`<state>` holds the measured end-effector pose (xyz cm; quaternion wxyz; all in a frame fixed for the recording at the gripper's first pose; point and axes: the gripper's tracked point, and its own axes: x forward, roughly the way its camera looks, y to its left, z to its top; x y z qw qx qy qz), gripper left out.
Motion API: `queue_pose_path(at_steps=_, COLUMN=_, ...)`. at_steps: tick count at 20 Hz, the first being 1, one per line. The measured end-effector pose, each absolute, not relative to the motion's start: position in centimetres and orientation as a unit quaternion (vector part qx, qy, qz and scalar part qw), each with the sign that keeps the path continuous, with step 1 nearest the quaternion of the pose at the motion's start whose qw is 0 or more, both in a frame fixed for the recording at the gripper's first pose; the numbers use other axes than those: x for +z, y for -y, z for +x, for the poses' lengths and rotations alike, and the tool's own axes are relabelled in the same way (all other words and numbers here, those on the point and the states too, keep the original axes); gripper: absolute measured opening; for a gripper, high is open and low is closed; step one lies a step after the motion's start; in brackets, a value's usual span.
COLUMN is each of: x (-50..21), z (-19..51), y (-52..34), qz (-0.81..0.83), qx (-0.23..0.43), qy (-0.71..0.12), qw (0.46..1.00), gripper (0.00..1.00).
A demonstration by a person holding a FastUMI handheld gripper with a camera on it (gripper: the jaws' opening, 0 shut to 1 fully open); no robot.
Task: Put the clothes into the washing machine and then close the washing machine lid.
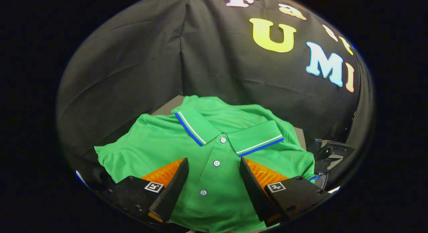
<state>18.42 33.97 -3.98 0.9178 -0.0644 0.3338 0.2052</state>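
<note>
Gripper view. The only markings on anything besides the booth wall are two small square black-and-white tags, one (pixel 153 187) on the left finger's mount and one (pixel 276 186) on the right finger's mount, in the lower part of the frame; they are coded patterns rather than words. The green polo shirt (pixel 214 149) shows no brand mark or label on its visible front.

The shirt lies spread out, front up, across the middle and lower middle of the frame. Its collar (pixel 230 131), trimmed with blue and white stripes, points toward the upper centre, and three white buttons (pixel 216 163) run down the placket toward the bottom centre. It rests on a dark flat surface (pixel 167 107), of which a corner shows just above the shirt's left shoulder and a strip at its right shoulder.

The gripper (pixel 214 174) sits at the bottom centre with its fingers spread wide. The placket and its lower two buttons lie in the gap between them, and the collar lies beyond the tips. Neither finger presses on the cloth, as far as can be seen.

At the right edge, beside the shirt's sleeve, stands a dark grey object (pixel 331 154); what it is cannot be told. Black cloth wall (pixel 133 66) closes off the upper half behind the shirt.
</note>
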Motion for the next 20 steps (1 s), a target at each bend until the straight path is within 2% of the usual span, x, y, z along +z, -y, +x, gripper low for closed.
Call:
queue_pose_path(at_steps=6, x=-3.9, z=18.6, y=-34.1, qz=-0.054, qx=0.213, qy=-0.335, qw=0.916, gripper=0.96)
queue_pose_path(at_steps=10, x=-4.0, z=18.7, y=-34.7, qz=-0.062, qx=0.240, qy=-0.332, qw=0.910, gripper=0.88)
queue_pose_path(at_steps=13, x=-3.9, z=18.6, y=-34.5, qz=-0.050, qx=0.245, qy=-0.327, qw=0.911, gripper=0.46)
queue_pose_path(at_steps=20, x=-3.9, z=18.1, y=-34.7, qz=-0.080, qx=0.261, qy=-0.338, qw=0.901, gripper=0.47)
